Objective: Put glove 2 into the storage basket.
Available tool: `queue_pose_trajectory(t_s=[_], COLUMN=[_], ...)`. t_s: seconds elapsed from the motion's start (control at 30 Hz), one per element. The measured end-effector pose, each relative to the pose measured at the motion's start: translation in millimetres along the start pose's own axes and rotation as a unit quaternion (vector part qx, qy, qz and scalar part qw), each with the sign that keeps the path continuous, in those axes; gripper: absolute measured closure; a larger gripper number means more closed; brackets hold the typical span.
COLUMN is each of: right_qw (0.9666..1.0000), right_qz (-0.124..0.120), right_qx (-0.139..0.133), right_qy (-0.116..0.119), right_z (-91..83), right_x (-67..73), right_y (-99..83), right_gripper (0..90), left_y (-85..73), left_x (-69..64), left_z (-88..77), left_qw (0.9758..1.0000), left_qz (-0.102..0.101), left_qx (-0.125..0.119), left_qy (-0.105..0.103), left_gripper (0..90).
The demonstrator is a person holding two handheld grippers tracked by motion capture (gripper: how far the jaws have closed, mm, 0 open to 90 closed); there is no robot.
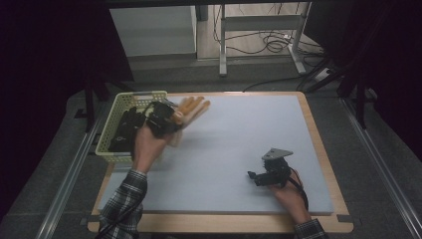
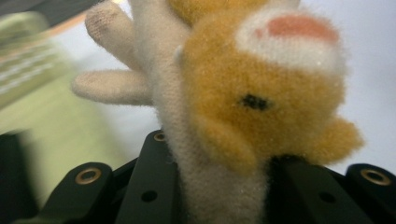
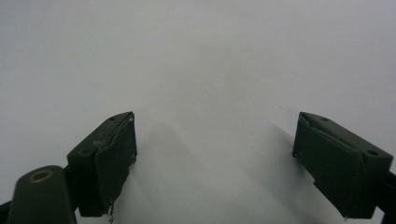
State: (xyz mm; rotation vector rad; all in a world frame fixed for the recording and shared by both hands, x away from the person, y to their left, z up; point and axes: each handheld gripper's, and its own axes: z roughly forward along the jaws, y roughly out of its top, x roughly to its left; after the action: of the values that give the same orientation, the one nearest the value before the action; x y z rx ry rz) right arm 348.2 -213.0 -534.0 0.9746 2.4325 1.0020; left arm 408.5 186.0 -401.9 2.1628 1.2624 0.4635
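- High view: pale grey mat (image 1: pixel 239 149) covers a wooden table (image 1: pixel 328 164), and behind it the floor is dark with a metal stand and loose cables (image 1: pixel 268 45); at the left edge of the table stands a light green basket (image 1: pixel 115 107) with slotted walls; inside it lie dark things, too dim to name; the left gripper (image 1: pixel 171 119) is beside the basket's right wall, above the mat, in the person's left hand (image 1: pixel 147 144); its jaws are pressed on a plush glove toy (image 1: pixel 191 110), orange and cream, whose fingers point away to the right and up; the toy is outside the basket, near its far right corner; the right gripper (image 1: pixel 254 175) is low over the mat near the front right, well apart from the toy, with a grey three-cornered plate (image 1: pixel 277 154) on top; the right hand (image 1: pixel 291 196) holds it from behind.
- Left gripper view: both black jaws rise from the bottom and pinch the cream stem of the plush glove toy (image 2: pixel 219 186) between them; above sits an orange part with a small dark spot and a white and pink patch; two cream fingers (image 2: pixel 112 86) stick out to the left; the green basket (image 2: pixel 32 70) is a blur at the left.
- Right gripper view: the right gripper (image 3: pixel 215 154) has its jaws spread wide, with nothing between them; below is the plain grey mat (image 3: pixel 201 60).
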Motion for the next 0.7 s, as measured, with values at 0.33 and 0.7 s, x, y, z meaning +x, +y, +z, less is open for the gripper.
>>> queue_pose_trajectory(t_s=[0.33,0.7], right_qw=[1.0000,1.0000], right_qz=[0.001,0.001], right_qx=[-0.001,-0.002], right_qy=[0.000,0.001], right_z=[0.2,0.2], right_x=[-0.1,-0.1], right_y=[-0.1,-0.1], right_gripper=[13.4,13.5], left_y=[-21.7,-29.7], left_x=[94.3,102.7], left_z=[-0.2,82.8], left_qw=[0.9864,0.9724], left_qz=[-0.114,-0.132], left_qx=[0.051,0.153], left_qy=[0.107,0.117], left_gripper=[73.1,71.8])
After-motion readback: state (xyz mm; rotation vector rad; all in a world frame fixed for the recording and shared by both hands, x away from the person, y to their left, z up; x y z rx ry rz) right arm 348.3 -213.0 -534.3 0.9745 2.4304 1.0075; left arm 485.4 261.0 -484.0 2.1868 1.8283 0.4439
